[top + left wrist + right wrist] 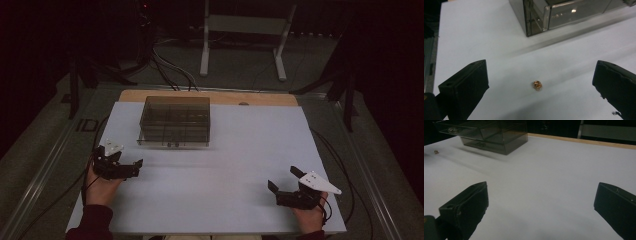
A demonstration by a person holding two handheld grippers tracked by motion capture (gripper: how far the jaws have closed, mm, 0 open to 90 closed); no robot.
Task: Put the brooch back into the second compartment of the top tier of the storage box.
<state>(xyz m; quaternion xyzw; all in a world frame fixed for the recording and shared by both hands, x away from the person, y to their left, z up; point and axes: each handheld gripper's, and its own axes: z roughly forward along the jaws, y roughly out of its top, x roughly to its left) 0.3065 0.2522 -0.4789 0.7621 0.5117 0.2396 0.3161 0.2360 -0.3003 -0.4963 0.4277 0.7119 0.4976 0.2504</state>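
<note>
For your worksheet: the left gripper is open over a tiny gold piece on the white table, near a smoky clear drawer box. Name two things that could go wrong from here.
1. The gold piece is tiny and rounded against the broad jaws of the left gripper, so it may squirt out or roll away when they close.
2. The drawer box looks light; pulling a drawer with one gripper may drag the whole box.

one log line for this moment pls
left hand-held gripper: open, over small gold ring | right hand-held gripper: open, holding nothing | smoky clear plastic drawer box: on white table
</note>
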